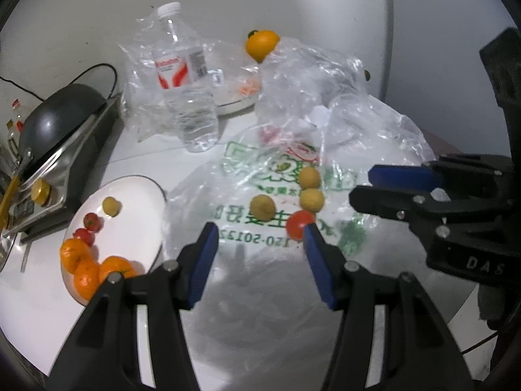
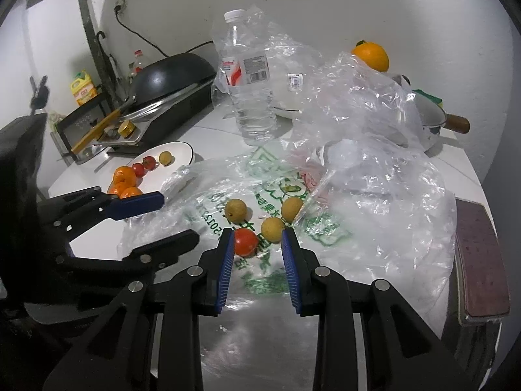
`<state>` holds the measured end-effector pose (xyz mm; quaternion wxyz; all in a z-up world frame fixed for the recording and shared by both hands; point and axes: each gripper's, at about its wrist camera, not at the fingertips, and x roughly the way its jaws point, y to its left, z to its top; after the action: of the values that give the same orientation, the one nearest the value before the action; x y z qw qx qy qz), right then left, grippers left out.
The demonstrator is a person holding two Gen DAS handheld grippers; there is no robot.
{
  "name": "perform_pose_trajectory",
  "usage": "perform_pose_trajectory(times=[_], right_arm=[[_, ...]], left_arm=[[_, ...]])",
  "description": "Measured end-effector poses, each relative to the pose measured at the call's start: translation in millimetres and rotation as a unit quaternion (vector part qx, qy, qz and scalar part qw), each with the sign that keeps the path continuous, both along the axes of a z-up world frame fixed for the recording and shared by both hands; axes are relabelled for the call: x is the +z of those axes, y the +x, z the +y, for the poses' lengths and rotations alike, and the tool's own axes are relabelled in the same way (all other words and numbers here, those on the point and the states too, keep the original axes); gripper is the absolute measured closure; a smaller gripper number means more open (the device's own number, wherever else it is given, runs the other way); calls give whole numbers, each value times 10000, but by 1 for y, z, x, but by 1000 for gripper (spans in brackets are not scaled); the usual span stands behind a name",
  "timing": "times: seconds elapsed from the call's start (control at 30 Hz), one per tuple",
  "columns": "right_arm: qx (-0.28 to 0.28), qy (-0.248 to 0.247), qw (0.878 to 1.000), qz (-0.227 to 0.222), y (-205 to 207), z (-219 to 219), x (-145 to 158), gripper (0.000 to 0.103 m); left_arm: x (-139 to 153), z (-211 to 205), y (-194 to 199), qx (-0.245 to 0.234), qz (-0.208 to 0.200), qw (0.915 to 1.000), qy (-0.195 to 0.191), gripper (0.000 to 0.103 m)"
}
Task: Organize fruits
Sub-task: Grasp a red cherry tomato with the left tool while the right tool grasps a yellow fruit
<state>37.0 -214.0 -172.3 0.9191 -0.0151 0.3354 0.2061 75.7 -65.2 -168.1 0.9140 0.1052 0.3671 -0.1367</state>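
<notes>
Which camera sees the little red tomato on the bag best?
The right wrist view: the red tomato shows nearly whole beside the right gripper. In the left wrist view, a pad hides part of the tomato.

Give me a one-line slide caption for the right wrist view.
Right tongs open over the printed plastic bag, lined up on a cherry tomato beside three longans, plate of sorted fruit behind.
</notes>
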Motion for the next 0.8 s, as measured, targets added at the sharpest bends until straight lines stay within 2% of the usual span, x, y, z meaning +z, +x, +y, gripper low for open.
perform_pose_trajectory(times=[0.07,0.2,0.6,0.63,0.8], right_arm=[[52,30,10000,-22,1,-3,-1,80],[101,9,9999,3,6,-6,-7,87],[184,59,9996,190,29,-17,-15,87],[208,59,9995,209,31,-17,-16,87],[238,112,9993,263,40,-18,-20,87]], left_arm=[[-3,-3,4,2,89,10000,-22,47],[-9,-9,11,-28,169,9999,-19,47],[-30,-37,29,-279,325,9990,119,48],[-31,-38,30,-293,334,9989,132,50],[-38,-44,32,-414,407,9982,168,68]])
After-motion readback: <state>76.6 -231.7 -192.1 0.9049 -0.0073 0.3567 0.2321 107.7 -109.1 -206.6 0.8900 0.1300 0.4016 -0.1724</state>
